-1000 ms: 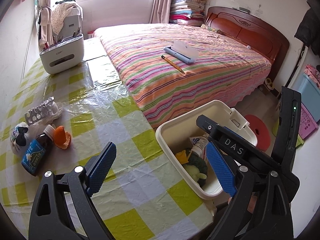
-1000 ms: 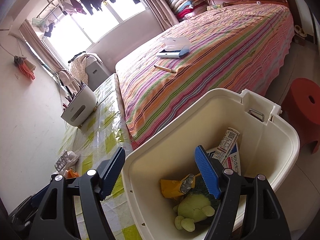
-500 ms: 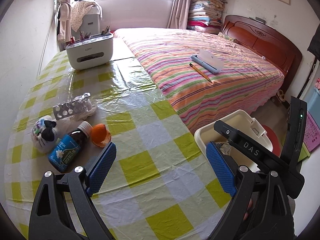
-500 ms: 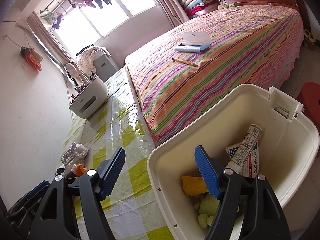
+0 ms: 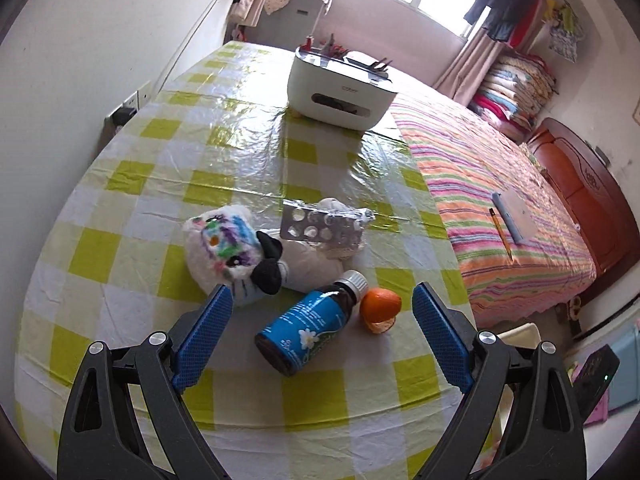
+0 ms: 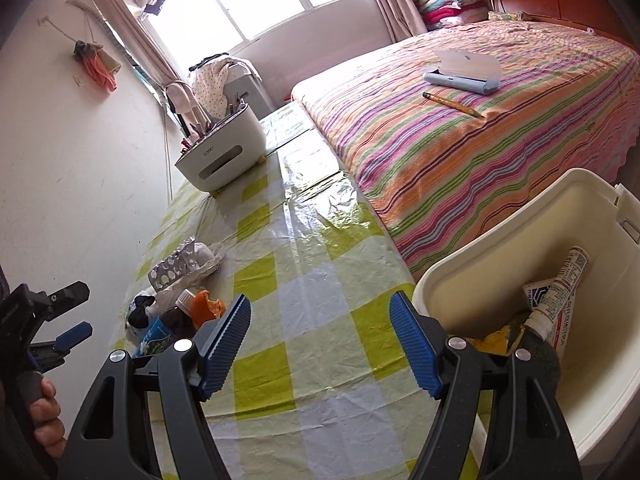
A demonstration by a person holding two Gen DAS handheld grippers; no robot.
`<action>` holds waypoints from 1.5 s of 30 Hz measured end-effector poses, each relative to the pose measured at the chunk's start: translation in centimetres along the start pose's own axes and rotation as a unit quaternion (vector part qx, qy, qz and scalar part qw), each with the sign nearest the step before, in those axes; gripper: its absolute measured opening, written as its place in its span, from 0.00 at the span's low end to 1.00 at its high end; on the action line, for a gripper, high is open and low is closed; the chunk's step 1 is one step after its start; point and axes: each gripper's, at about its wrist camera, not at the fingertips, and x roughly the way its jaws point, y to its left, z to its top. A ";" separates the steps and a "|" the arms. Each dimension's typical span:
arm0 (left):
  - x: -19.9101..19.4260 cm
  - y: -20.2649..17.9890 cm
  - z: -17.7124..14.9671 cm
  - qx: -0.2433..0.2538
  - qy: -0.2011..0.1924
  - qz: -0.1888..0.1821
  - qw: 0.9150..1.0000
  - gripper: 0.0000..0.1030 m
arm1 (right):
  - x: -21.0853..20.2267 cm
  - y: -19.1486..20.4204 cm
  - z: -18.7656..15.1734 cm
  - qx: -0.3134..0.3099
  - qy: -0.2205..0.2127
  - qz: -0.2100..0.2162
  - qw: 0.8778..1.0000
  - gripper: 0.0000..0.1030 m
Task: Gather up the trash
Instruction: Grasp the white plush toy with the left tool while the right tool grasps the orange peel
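On the green-checked table (image 5: 168,168) lie a brown bottle with a blue label (image 5: 310,326), an orange peel (image 5: 379,307), an empty blister pack (image 5: 322,230) on crumpled white wrapping, and a white plush toy (image 5: 232,252). My left gripper (image 5: 320,336) is open and empty, just above the bottle. My right gripper (image 6: 320,344) is open and empty over the table's front right part, beside the cream bin (image 6: 592,392). The bin holds a tube (image 6: 560,292), a yellow wrapper (image 6: 498,338) and other trash. The bottle (image 6: 154,338) and peel (image 6: 206,306) also show in the right wrist view.
A white pen-holder box (image 5: 340,90) stands at the table's far end. A striped bed (image 6: 480,128) runs along the table's right side, with a pencil (image 6: 454,104) and a blue case (image 6: 464,70) on it. A wall lies to the left.
My left gripper has swung left from the bin to over the bottle and peel. My right gripper has moved left from above the bin to over the table's edge. Both stayed open.
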 end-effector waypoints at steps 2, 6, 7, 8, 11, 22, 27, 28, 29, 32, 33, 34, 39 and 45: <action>0.7 2.0 1.1 -0.034 0.012 0.001 0.999 0.87 | 0.5 1.3 -0.3 -0.012 0.005 0.006 1.000 0.68; 2.1 5.4 2.8 -0.085 0.025 0.035 0.995 0.87 | 1.3 3.2 -1.0 -0.037 0.012 0.008 0.999 0.68; 2.4 6.2 3.0 -0.098 0.027 0.042 0.994 0.87 | 1.5 3.5 -1.1 -0.041 0.014 0.009 0.999 0.68; 3.0 6.8 3.3 -0.108 0.031 0.047 0.993 0.87 | 1.7 3.8 -1.2 -0.044 0.014 0.010 0.999 0.68; 4.8 8.2 3.7 -0.123 0.043 0.071 0.989 0.87 | 2.3 4.2 -1.3 -0.044 0.020 0.014 0.999 0.68; 9.0 8.5 3.8 -0.137 0.072 0.098 0.983 0.61 | 4.4 6.0 -1.4 -0.068 0.037 0.030 0.997 0.68; 8.2 7.7 3.1 -0.115 0.080 0.103 0.985 0.44 | 5.4 6.6 -1.1 -0.076 0.049 0.036 0.995 0.68; 7.9 7.7 2.9 -0.114 0.079 0.106 0.985 0.43 | 5.6 6.8 -1.1 -0.077 0.054 0.040 0.995 0.68; 7.6 7.7 2.6 -0.113 0.080 0.106 0.985 0.42 | 5.9 6.9 -1.1 -0.078 0.058 0.042 0.994 0.68; 6.8 7.9 2.0 -0.111 0.086 0.088 0.986 0.40 | 6.7 7.7 -1.3 -0.085 0.066 0.045 0.993 0.68; 6.5 8.0 1.8 -0.113 0.085 0.081 0.987 0.40 | 7.0 8.0 -1.3 -0.086 0.071 0.047 0.993 0.68; 6.2 8.1 1.5 -0.114 0.084 0.075 0.987 0.39 | 7.4 8.2 -1.3 -0.088 0.074 0.048 0.992 0.68; 4.1 8.1 0.9 -0.112 0.070 0.051 0.990 0.39 | 9.5 9.5 -1.4 -0.109 0.092 0.031 0.989 0.67; 1.9 8.4 -0.1 -0.108 0.066 0.017 0.992 0.40 | 10.7 10.5 -1.3 -0.132 0.107 0.029 0.985 0.51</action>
